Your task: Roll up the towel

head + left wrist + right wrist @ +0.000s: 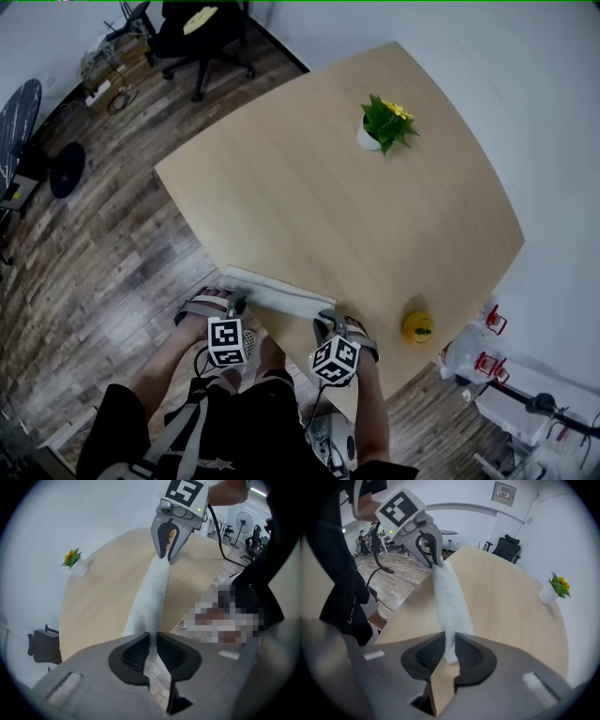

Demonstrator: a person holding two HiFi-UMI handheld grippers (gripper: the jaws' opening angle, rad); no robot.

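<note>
**Pinching a long white terry towel [278,293] by both ends at the near edge of a pale wooden desk [328,187]**

Both grippers point steeply down, one at each short end of the towel, which runs between them as a narrow, gathered band along the desk's edge. The left gripper [151,640] has its dark ribbed fingers [132,654] closed on one end. The right gripper [449,645] clamps the other end the same way — cloth fills the slit between the pads in each gripper view. Holding both ends at once looks meant to keep the band straight and even, so it turns over as one piece rather than skewing. Whether it is already a tight roll or only a fold, I cannot tell.

Little stands in the way ahead. A small white pot with a green plant and yellow flower [384,127] stands well apart, toward the far side. A small yellow rounded object [418,326] sits near the desk's right edge, clear of the towel. A black office chair [202,33] stands far off on the wood-plank floor [103,244]. The tighter limit is the edge itself — the towel lies right along it, with the person's body close behind.
</note>
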